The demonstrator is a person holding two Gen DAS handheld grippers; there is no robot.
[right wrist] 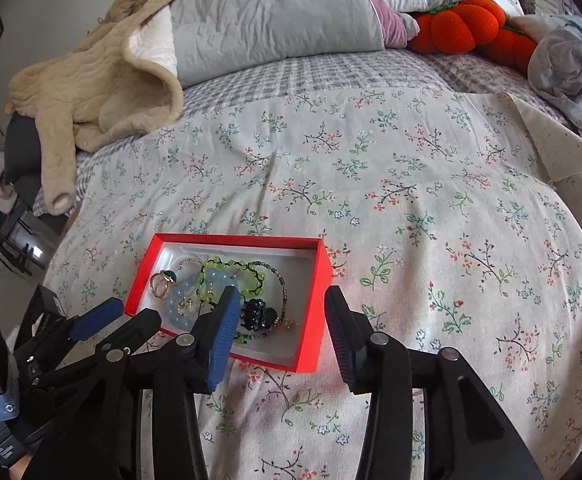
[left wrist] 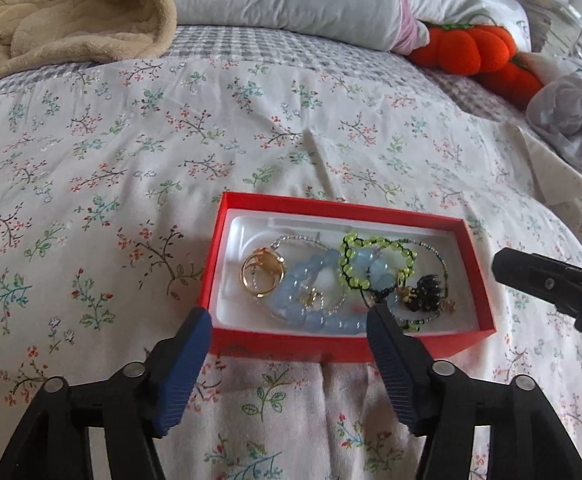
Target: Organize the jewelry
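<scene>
On the floral bedspread [left wrist: 291, 140] in the left wrist view, a red box [left wrist: 479, 280] is holding a blue bead bracelet [left wrist: 311, 276], a gold ring [left wrist: 261, 274] and a green bead bracelet [left wrist: 355, 256]; the left gripper [left wrist: 289, 322] is hovering released at its near edge

In the right wrist view, the right gripper [right wrist: 279, 308] is gaping empty over the box's right wall, orange plush pumpkins [right wrist: 463, 24] lying beyond; no writing is showing legibly

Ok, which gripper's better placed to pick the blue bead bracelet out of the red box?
Probably left: the left gripper is open right over the blue bead bracelet, while the right gripper straddles the red box wall.
</scene>
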